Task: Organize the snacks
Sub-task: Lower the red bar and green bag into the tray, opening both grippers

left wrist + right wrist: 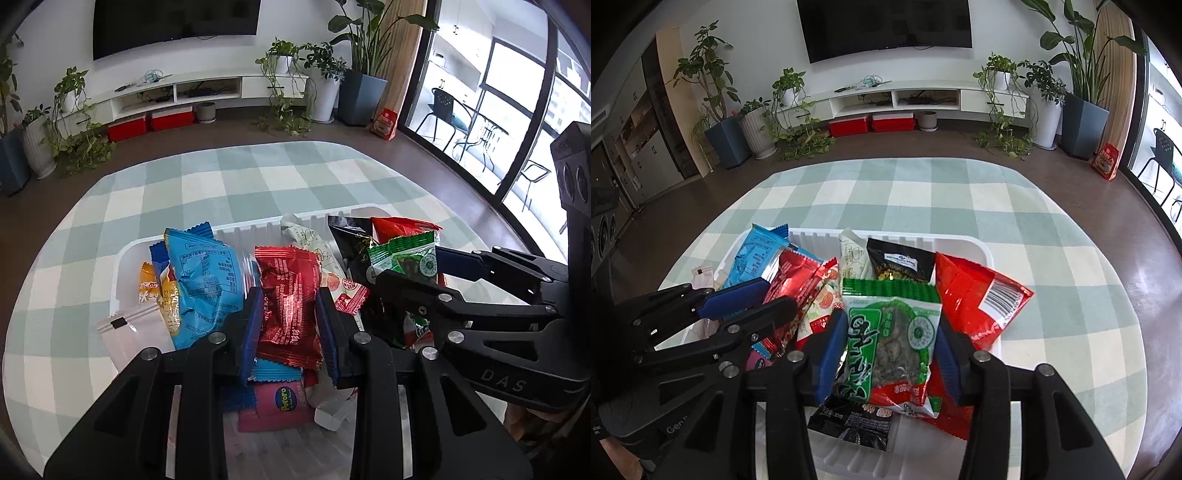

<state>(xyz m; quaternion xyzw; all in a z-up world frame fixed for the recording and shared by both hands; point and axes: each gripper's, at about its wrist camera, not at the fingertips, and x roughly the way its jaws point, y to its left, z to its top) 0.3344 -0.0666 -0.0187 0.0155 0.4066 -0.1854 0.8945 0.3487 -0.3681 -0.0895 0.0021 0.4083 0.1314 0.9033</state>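
Observation:
A white tray [258, 223] [960, 240] piled with snack packets stands on a green-and-white checked tablecloth. My left gripper [288, 295] [777, 293] is shut on a shiny red packet [288, 321] [794, 280], its blue pads pressing on both sides. A blue packet [207, 277] leans to its left. My right gripper [891, 317] [410, 264] stands open around a green packet [894, 343] [402, 254], which rests on the pile between the pads. Both grippers are side by side over the tray, close together.
A large red bag [979, 295], a black packet [901, 262] and a pink packet [273, 406] also lie in the tray. A small clear zip bag [122, 328] lies on the cloth left of the tray. The table's round edge drops off beyond.

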